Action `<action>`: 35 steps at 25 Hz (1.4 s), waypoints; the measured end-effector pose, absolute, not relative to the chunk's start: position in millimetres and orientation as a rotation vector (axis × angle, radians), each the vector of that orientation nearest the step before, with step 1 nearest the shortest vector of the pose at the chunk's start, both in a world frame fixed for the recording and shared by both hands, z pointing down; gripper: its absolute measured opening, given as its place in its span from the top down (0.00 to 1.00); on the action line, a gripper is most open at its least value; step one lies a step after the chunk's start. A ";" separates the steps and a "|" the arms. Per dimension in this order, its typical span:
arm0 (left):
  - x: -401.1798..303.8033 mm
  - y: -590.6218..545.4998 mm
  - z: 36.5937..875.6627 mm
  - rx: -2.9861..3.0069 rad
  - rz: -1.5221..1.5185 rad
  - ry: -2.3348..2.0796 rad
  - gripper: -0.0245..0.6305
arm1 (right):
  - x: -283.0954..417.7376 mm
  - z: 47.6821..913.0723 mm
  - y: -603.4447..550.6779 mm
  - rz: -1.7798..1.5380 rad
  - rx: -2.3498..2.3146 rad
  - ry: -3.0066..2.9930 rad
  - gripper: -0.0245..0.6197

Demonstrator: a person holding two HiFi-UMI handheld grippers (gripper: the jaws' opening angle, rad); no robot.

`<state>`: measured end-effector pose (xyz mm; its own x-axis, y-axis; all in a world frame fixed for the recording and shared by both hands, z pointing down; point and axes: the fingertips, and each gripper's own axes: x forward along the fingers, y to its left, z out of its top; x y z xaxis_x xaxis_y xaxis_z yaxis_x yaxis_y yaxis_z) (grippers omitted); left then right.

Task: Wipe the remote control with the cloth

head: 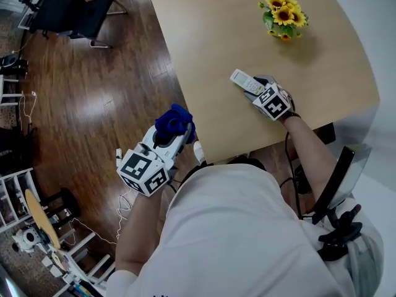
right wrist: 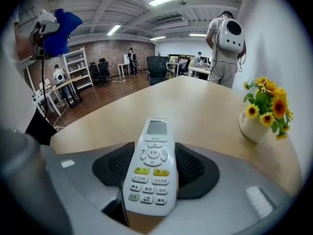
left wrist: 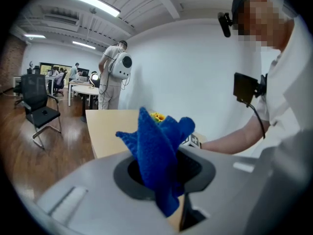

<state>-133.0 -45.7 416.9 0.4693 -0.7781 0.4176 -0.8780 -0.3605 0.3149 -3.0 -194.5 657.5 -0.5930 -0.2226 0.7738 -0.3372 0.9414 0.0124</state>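
A white remote control with a small screen and yellow buttons is clamped between the black pads of my right gripper, buttons up. In the head view that remote pokes out of the right gripper low over the wooden table. A crumpled blue cloth stands up out of my left gripper, which is shut on it. From the head, the cloth and left gripper hang over the floor just off the table's near left edge.
A white vase of sunflowers stands at the table's far right, also in the right gripper view. A black chair stands on the wood floor far left. A person with a white backpack stands beyond the table.
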 end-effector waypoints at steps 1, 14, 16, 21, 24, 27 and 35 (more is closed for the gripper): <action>-134.1 -42.7 415.5 2.211 0.271 -1.382 0.80 | -4.0 660.9 -197.2 0.150 0.390 -2.216 0.55; -132.4 -33.4 416.5 2.198 0.254 -1.364 0.80 | 2.8 699.5 -206.7 0.217 0.369 -2.189 0.55; -132.4 -32.5 419.3 2.214 0.244 -1.357 0.80 | 2.7 700.6 -206.4 0.236 0.361 -2.192 0.54; -129.4 -35.5 418.1 2.215 0.258 -1.356 0.80 | 2.9 699.8 -206.0 0.254 0.369 -2.195 0.54; -126.0 -35.4 414.4 2.224 0.265 -1.352 0.80 | 4.4 701.5 -208.4 0.258 0.389 -2.207 0.53; -123.2 -32.4 412.3 2.219 0.276 -1.351 0.80 | 6.5 688.6 -210.5 0.280 0.429 -2.243 0.49; -110.2 -17.8 412.4 2.165 0.300 -1.384 0.80 | 30.7 633.0 -197.9 0.266 0.515 -2.376 0.48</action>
